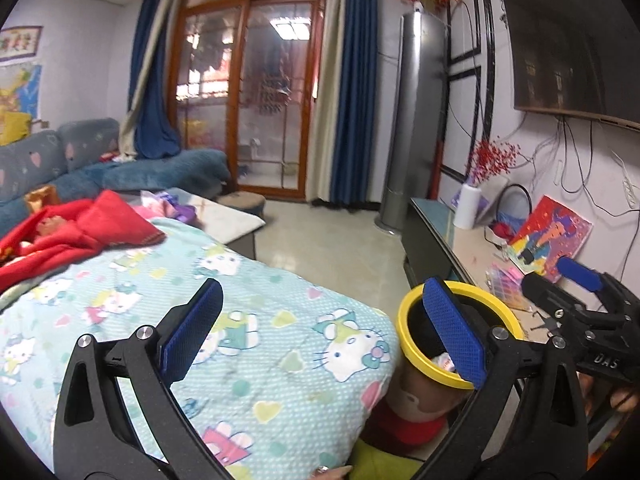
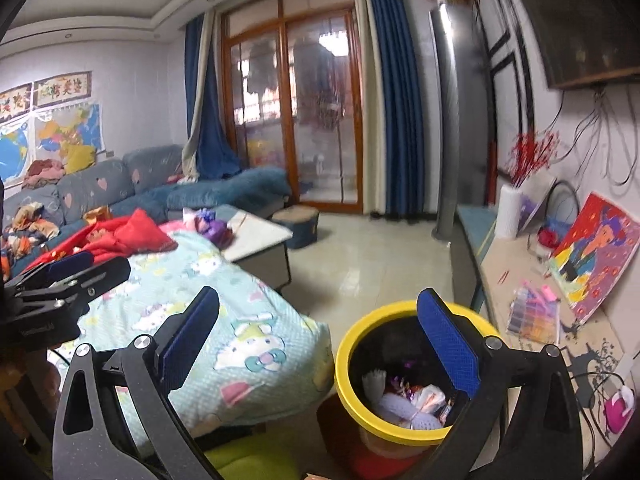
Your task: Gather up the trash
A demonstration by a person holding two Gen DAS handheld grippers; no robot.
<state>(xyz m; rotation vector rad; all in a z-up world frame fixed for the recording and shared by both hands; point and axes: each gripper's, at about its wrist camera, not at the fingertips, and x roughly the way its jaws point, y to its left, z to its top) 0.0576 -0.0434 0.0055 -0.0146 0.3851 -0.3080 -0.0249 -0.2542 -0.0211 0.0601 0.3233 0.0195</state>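
Both sets of tongs are spread wide with nothing between the blue pads. The left tongs (image 1: 324, 328) hang over the near corner of the Hello Kitty blanket (image 1: 248, 320), and the right tongs (image 2: 320, 340) sit just right of that, above the yellow-rimmed trash bin (image 2: 404, 364). The bin is on the floor, tucked right up against the blanket's right edge, between it and the low surface (image 2: 532, 280) that runs along the right wall. Looking down into the bin from the right wrist view, there's trash (image 2: 412, 400) in there: white crumpled bits and some shiny purple wrapper stuff, hard to say exactly what. Farther along the blanket on the left there's a red cloth (image 1: 80, 232) bunched up, and past that a blue sofa (image 1: 52, 160). On the right-side surface there's a colourful painting (image 1: 548, 236) leaning on the wall and a white vase (image 1: 470, 204) with red berry twigs farther back. A tall grey tower unit (image 1: 416, 120) stands near the blue curtains (image 1: 356, 80).
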